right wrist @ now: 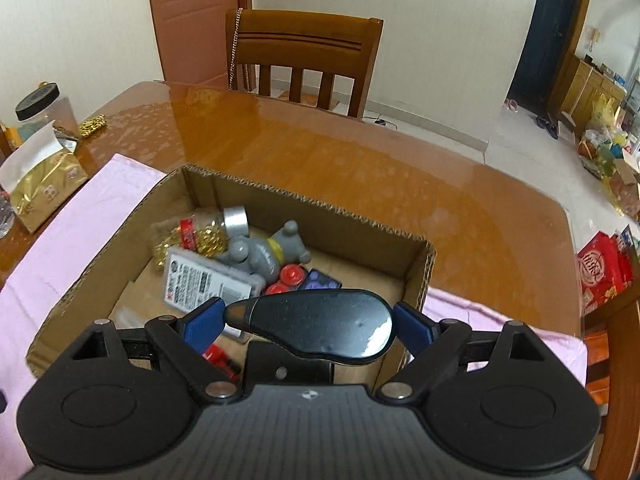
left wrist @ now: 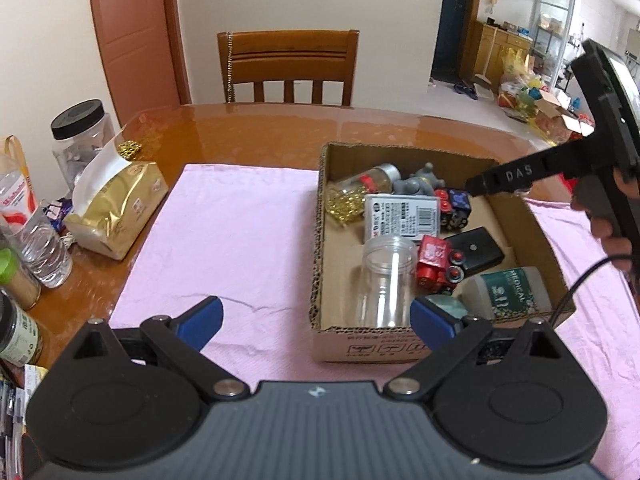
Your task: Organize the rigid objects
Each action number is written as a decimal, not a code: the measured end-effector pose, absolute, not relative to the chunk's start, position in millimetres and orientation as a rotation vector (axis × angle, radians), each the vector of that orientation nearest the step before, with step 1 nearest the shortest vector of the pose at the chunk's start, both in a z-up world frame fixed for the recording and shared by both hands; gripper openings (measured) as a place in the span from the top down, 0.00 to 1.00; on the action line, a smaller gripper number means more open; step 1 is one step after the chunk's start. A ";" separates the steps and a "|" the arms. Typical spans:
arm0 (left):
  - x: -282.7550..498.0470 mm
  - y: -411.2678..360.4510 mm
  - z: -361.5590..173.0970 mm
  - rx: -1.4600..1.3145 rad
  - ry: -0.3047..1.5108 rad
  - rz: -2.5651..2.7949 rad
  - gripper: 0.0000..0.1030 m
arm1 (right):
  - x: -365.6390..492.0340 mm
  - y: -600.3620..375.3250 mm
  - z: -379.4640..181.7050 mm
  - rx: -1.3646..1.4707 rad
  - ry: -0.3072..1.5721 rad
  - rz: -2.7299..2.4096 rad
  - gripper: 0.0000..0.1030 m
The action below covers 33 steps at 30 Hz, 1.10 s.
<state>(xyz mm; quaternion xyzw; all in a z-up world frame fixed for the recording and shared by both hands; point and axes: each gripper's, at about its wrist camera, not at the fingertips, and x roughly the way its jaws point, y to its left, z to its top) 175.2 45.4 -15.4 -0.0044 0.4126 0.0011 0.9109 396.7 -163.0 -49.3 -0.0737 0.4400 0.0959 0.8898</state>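
We look across a glossy orange-brown wooden table [left wrist: 248,136], with a brown wooden chair [left wrist: 288,66] pushed in at its far side. A pale pink cloth [left wrist: 224,232] covers the near part of the table. On the cloth stands an open brown corrugated cardboard box [left wrist: 320,240], to the right of centre in the left wrist view.

Inside the box lie a clear plastic jar [left wrist: 382,280] on its side, a white bottle with a green "MEDICAL" label [left wrist: 508,292], a flat white printed packet [left wrist: 404,216], a grey toy mouse figure [right wrist: 266,254], a small glass bottle of gold beads with a silver cap [left wrist: 360,190], a red toy train engine [left wrist: 436,262] and a flat black rectangular case [left wrist: 474,250].

Left of the cloth sit a gold foil pouch [left wrist: 124,208] and a clear canister with a black lid [left wrist: 78,136].

Our left gripper [left wrist: 316,320] hangs above the near edge of the box, its blue-padded jaws spread wide with nothing held between them.

Our right gripper [right wrist: 306,322] hovers over the box, jaws spread wide around a black teardrop-shaped plastic object [right wrist: 316,324]. It lies crosswise between the blue pads [right wrist: 204,322]. We cannot tell whether they press on it.
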 end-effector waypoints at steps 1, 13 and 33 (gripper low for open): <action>175.2 45.9 -15.8 -0.006 0.848 0.003 0.04 | 399.1 -161.6 -49.8 -0.170 0.912 0.183 0.06; 176.9 35.9 -11.9 0.055 0.795 0.026 0.04 | 377.7 -163.2 -41.1 -0.145 0.946 0.131 0.00; 176.3 14.8 -5.1 0.058 0.920 0.024 0.04 | 249.5 -161.2 -29.0 -0.029 1.015 -0.099 0.00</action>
